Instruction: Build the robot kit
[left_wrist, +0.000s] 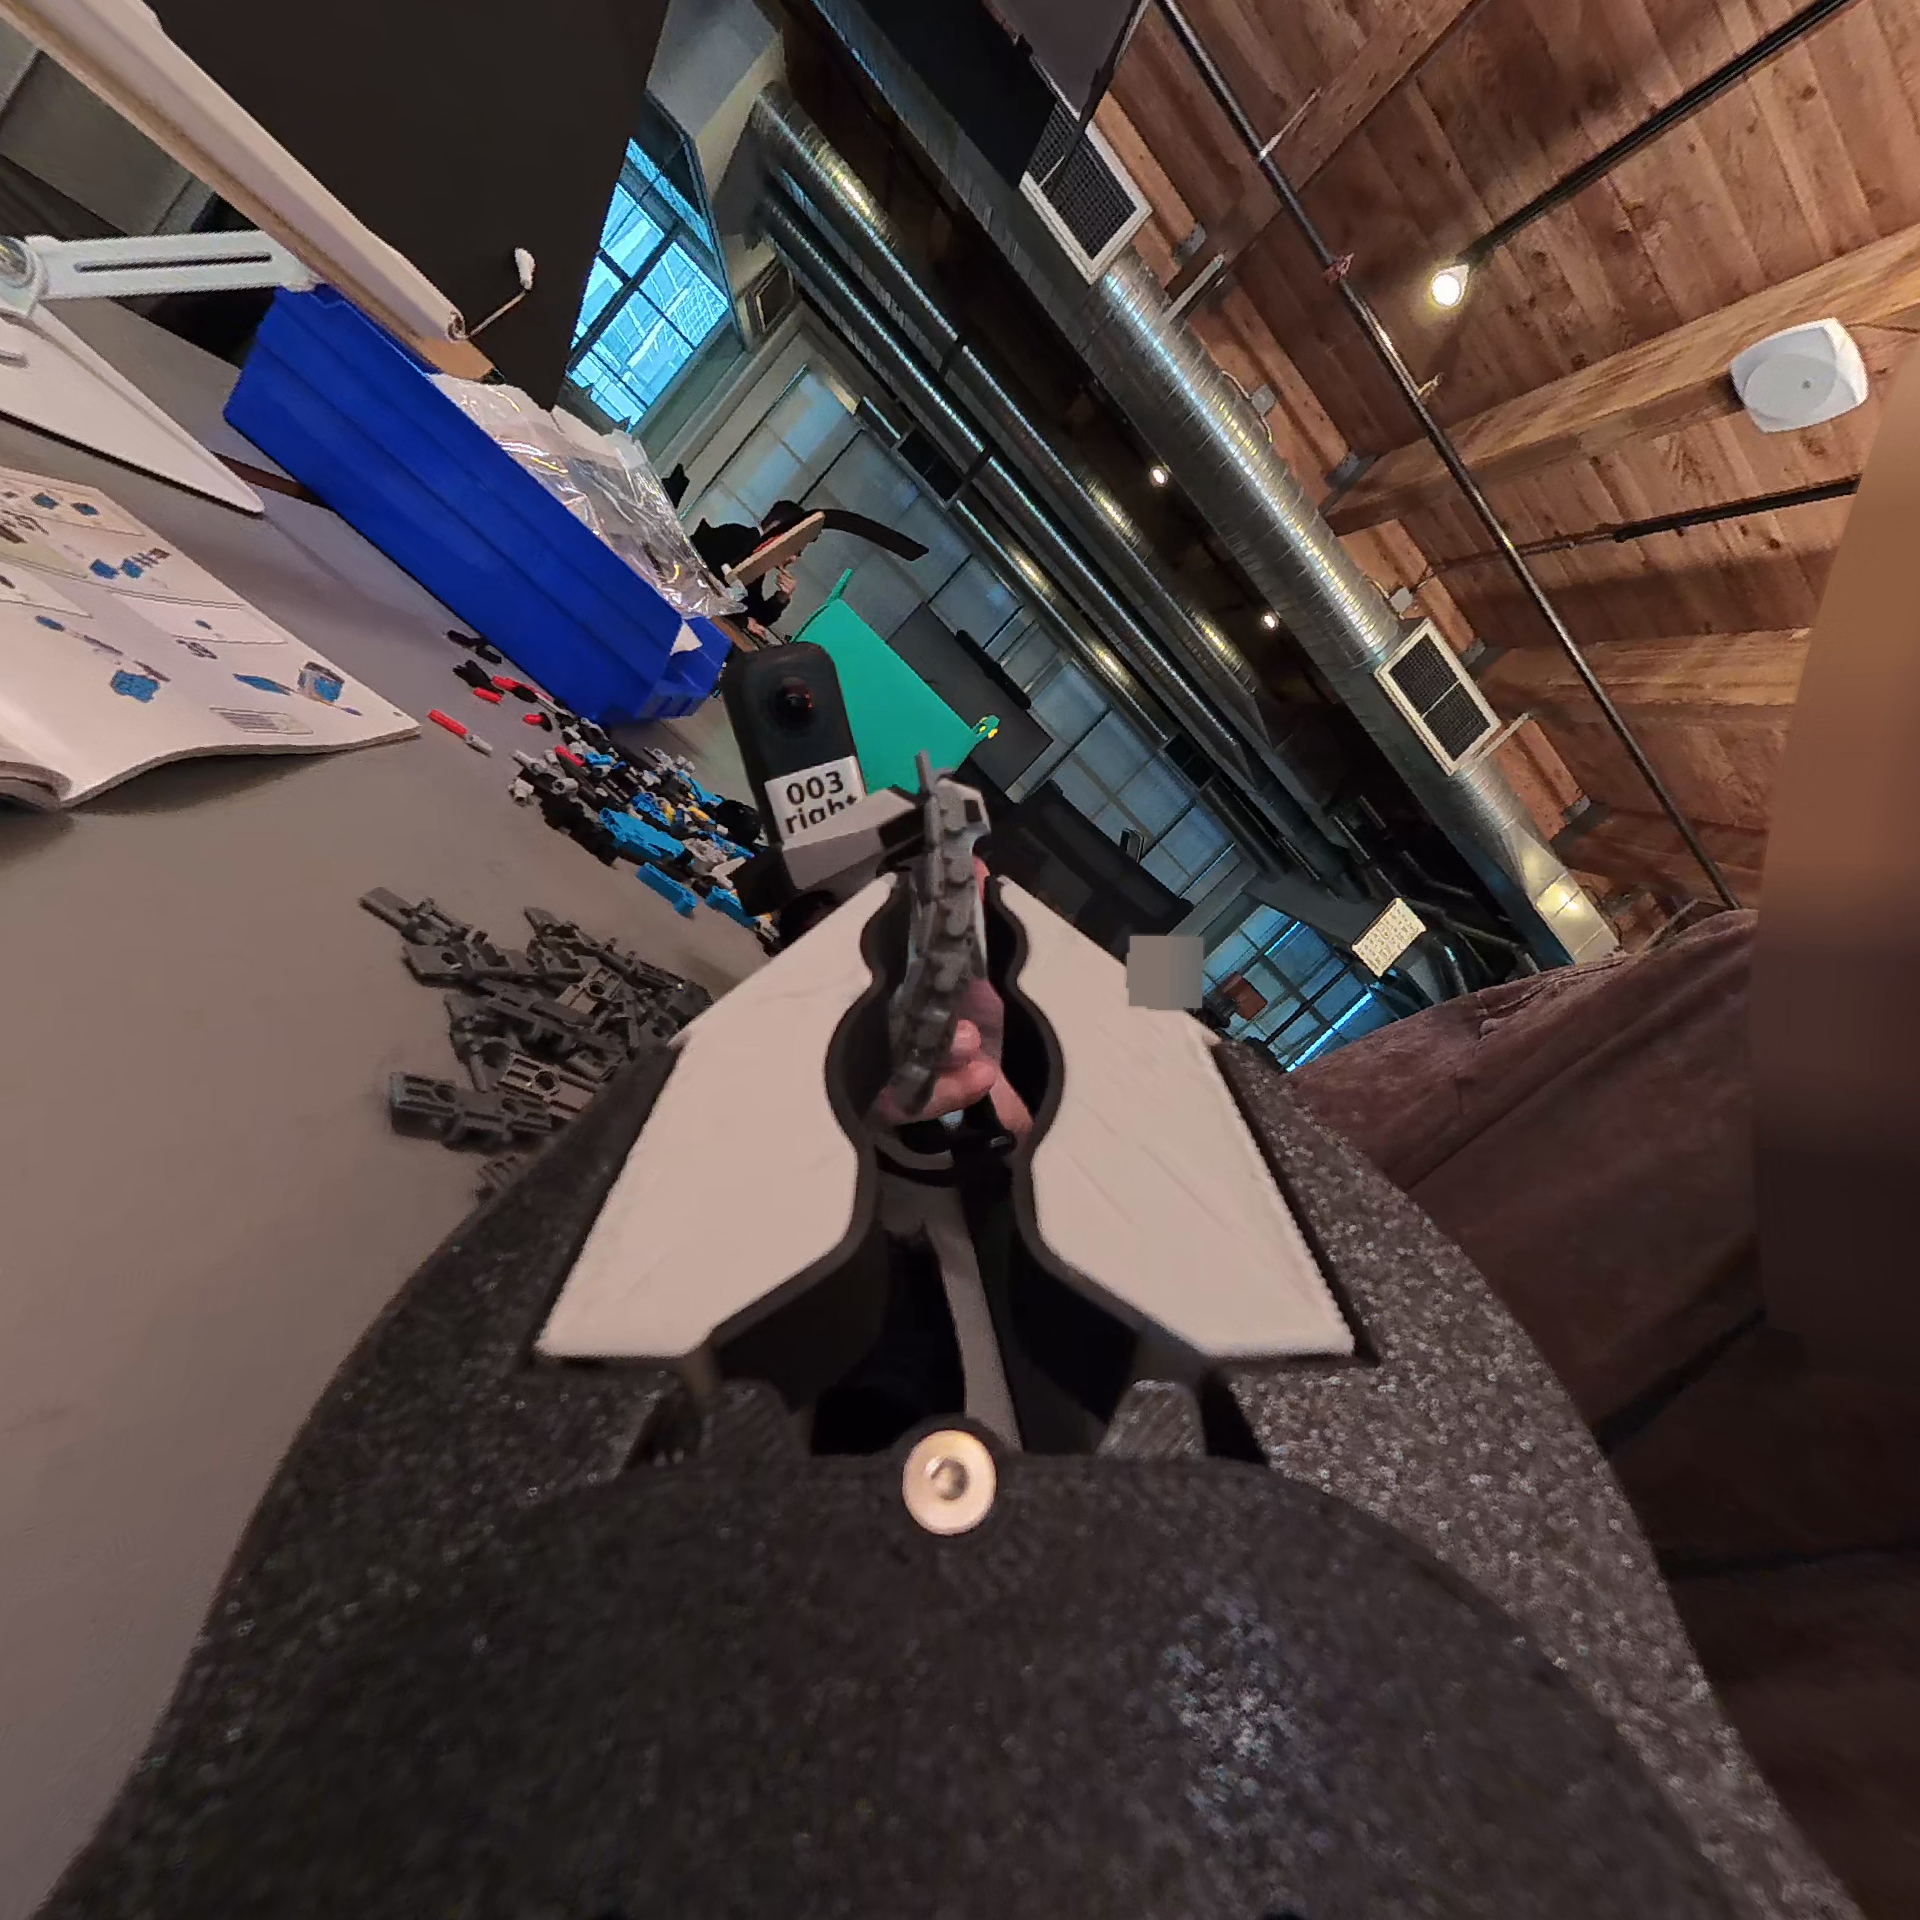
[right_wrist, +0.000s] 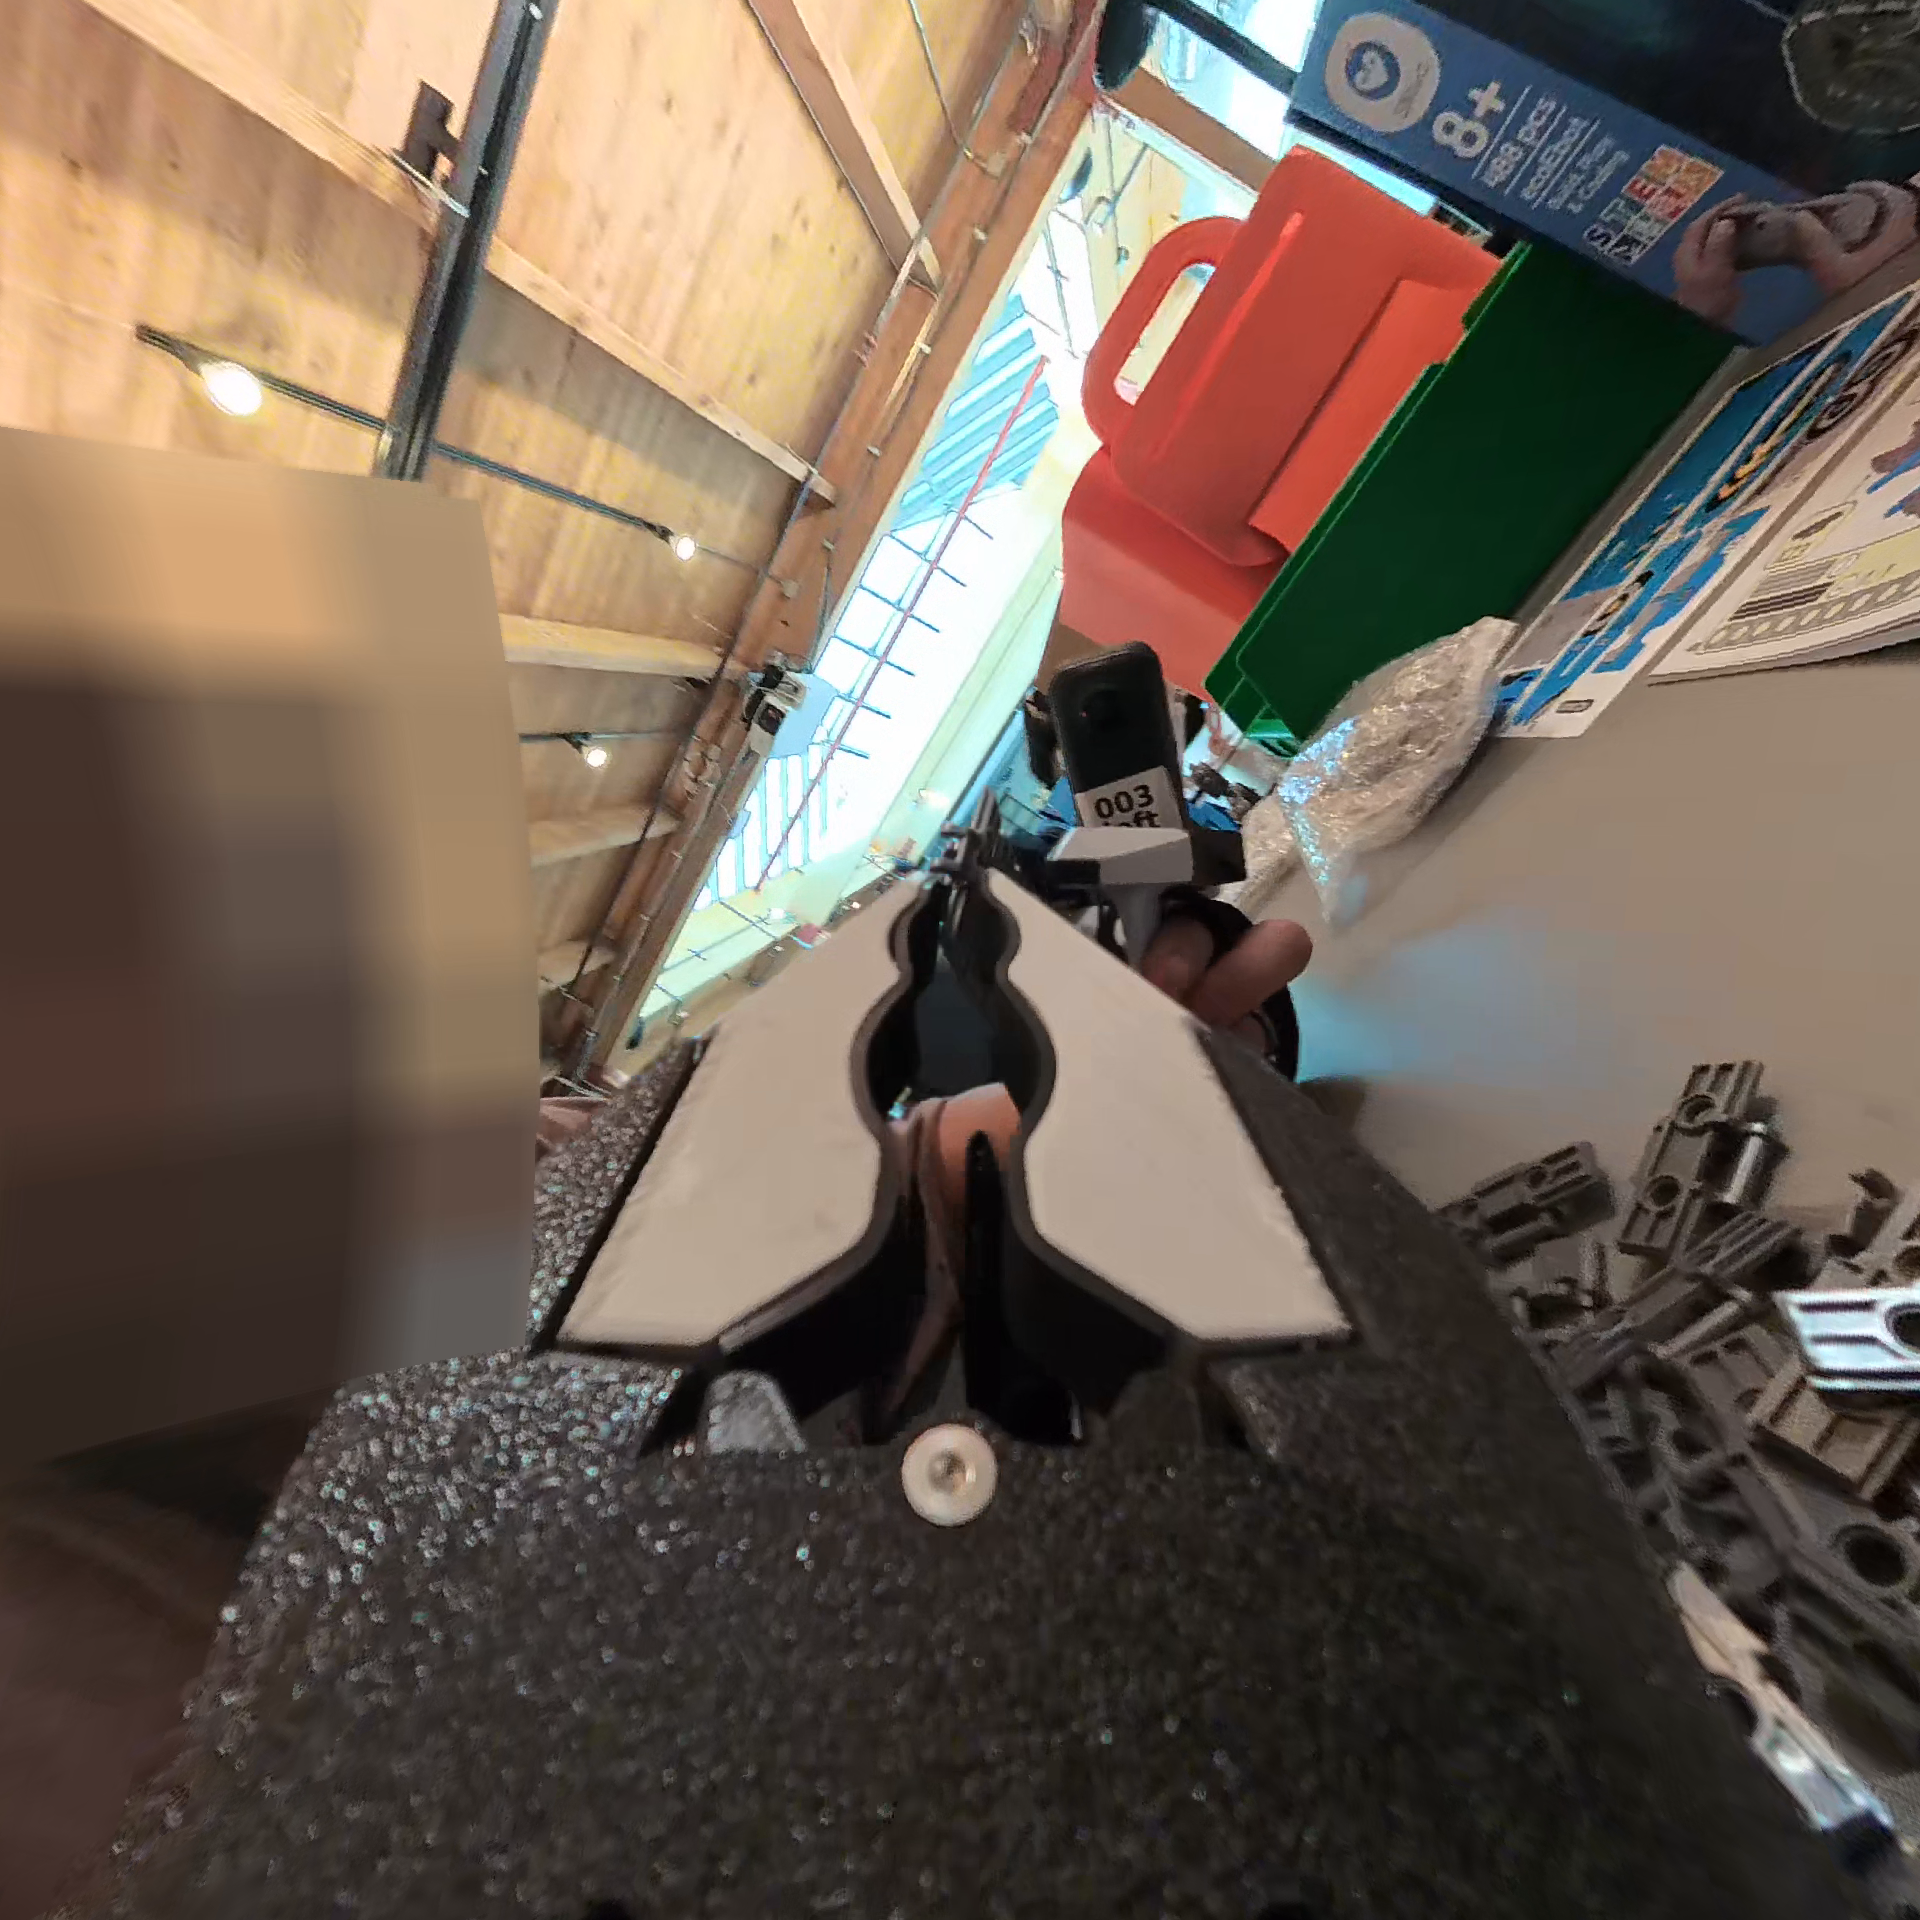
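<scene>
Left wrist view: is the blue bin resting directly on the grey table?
Yes, the blue bin sits on the grey table, behind the scattered building pieces.

Fingers (left_wrist: 748, 1143): pale grey, flat, black-edged, scalloped inner contours.
Body (left_wrist: 935, 1714): black speckled foam.
Screw (left_wrist: 948, 1480): silver, central.
Far gripper's camera (left_wrist: 792, 717): black, with a white label.

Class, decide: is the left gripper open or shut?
Shut: the left gripper has its fingers clamped on a grey chain of linked pieces.
</scene>
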